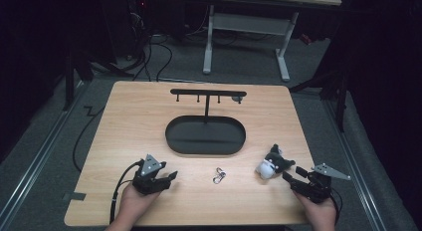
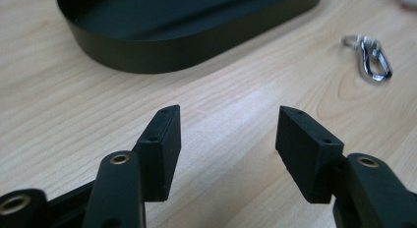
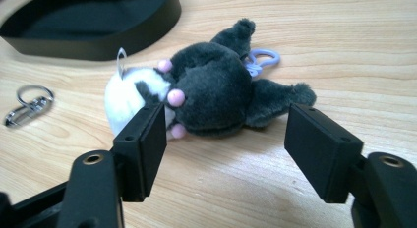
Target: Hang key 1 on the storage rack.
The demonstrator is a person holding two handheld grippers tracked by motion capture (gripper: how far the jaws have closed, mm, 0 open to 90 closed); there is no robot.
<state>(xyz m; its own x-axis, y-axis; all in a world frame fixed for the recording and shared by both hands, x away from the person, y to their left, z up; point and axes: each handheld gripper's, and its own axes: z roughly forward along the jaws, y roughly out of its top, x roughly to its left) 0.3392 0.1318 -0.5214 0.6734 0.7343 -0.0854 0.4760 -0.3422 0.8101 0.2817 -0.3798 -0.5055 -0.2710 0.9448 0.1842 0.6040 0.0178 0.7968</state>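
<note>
Black jaws of the right gripper (image 3: 223,149) stand wide apart, nothing held, with the plush toy (image 3: 206,93) lying on its side on the wooden table (image 1: 129,121) just ahead of them; its lilac clip (image 3: 260,58) sits at its far side. Left gripper (image 1: 166,177) also gapes wide over bare wood. Between the two lies a metal carabiner (image 1: 219,175), and farther off a dark oval tray (image 1: 205,136) with a hook stand (image 1: 207,94) rising from it
</note>
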